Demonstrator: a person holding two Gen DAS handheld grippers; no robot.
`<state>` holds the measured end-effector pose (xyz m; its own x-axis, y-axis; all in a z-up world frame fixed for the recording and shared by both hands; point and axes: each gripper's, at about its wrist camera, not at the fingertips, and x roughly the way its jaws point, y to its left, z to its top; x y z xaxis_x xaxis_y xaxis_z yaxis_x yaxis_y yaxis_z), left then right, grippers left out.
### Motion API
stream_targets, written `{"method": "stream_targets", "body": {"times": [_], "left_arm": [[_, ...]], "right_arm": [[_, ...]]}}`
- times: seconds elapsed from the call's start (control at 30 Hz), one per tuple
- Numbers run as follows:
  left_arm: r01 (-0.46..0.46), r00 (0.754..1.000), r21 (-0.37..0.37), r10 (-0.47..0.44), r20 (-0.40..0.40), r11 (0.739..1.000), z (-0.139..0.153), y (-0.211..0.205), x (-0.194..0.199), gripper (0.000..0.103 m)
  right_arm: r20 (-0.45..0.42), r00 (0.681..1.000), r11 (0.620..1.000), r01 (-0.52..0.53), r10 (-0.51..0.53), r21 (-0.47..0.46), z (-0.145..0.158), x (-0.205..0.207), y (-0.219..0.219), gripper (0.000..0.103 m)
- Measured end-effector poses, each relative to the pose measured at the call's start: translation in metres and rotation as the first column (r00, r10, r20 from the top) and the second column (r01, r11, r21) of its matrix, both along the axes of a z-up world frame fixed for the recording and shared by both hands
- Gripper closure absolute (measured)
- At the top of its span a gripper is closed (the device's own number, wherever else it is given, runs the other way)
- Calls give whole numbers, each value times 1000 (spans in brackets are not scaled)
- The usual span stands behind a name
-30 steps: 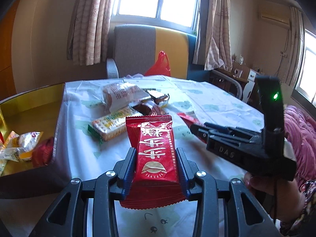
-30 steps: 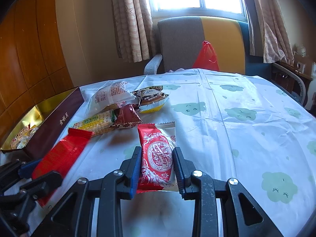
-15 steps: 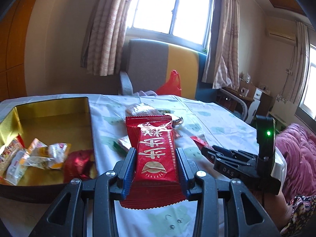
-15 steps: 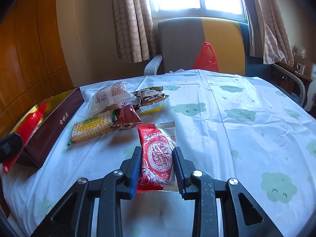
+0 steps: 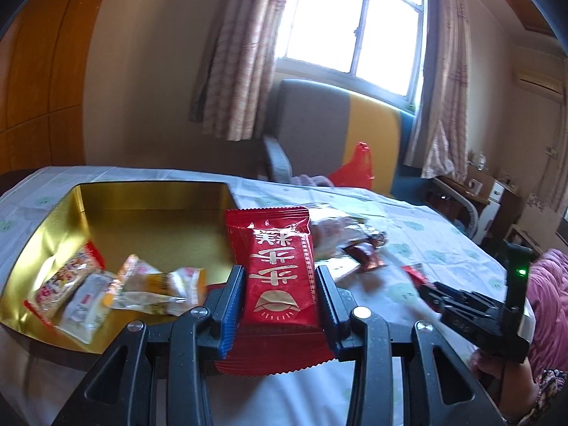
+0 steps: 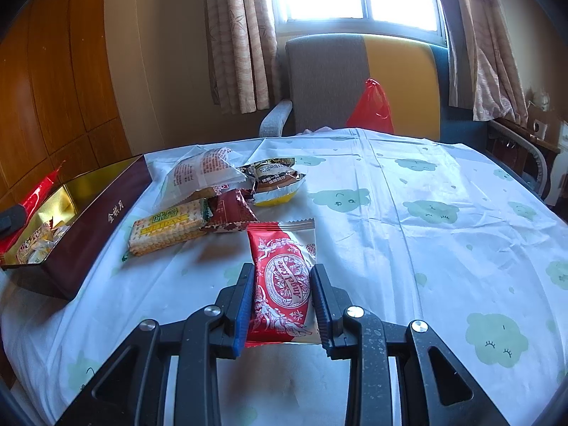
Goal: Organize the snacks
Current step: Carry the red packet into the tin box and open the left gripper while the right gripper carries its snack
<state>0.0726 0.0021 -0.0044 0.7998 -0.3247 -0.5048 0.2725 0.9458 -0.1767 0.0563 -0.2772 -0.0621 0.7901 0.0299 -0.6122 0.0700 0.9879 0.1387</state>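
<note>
My left gripper (image 5: 280, 277) is shut on a long red snack packet (image 5: 280, 266) with gold characters, held in the air at the right edge of the gold-lined box (image 5: 149, 209). Several wrapped snacks (image 5: 117, 287) lie in the box's near left corner. My right gripper (image 6: 282, 284) is shut on a red and white wafer packet (image 6: 282, 277) low over the tablecloth. From the right wrist view the box (image 6: 106, 213) stands at the left, with the left gripper's red packet (image 6: 39, 191) over it.
A pile of loose snacks (image 6: 220, 198) lies on the cloud-print tablecloth (image 6: 426, 230) between box and wafer, among them a cracker pack (image 6: 167, 227). A grey and yellow armchair (image 6: 358, 81) with a red bag (image 6: 372, 106) stands behind the table. The right gripper's body (image 5: 475, 309) sits at right.
My left gripper has carried the long red packet leftward and a little up, from over the tablecloth to the box's edge. The right gripper and its wafer packet have stayed still.
</note>
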Motion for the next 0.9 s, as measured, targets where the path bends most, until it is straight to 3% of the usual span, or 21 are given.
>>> {"method": "stream_targets", "body": {"times": [0.17,0.4,0.6,0.67,0.9], "left_arm": [[-66,998,3,66,-7,998,2,28,8,63],[-142,980,15,143,-136,990,-16,66,30,63],[-151,964,40,156,-215,988,-30,78,42,63],[-161,955,81,176,-241,984,-36,80,48,63],[-235,910,113,259,-323,966,-41,104,75,63]], "right_arm": [[4,1000,1000,-10,10,-19,4,-1,5,71],[5,1000,1000,-20,20,12,7,-2,11,71],[3,999,998,-54,54,39,12,-6,30,71],[13,998,997,-67,67,37,17,-9,37,71],[53,993,993,-105,102,52,37,-17,57,71]]}}
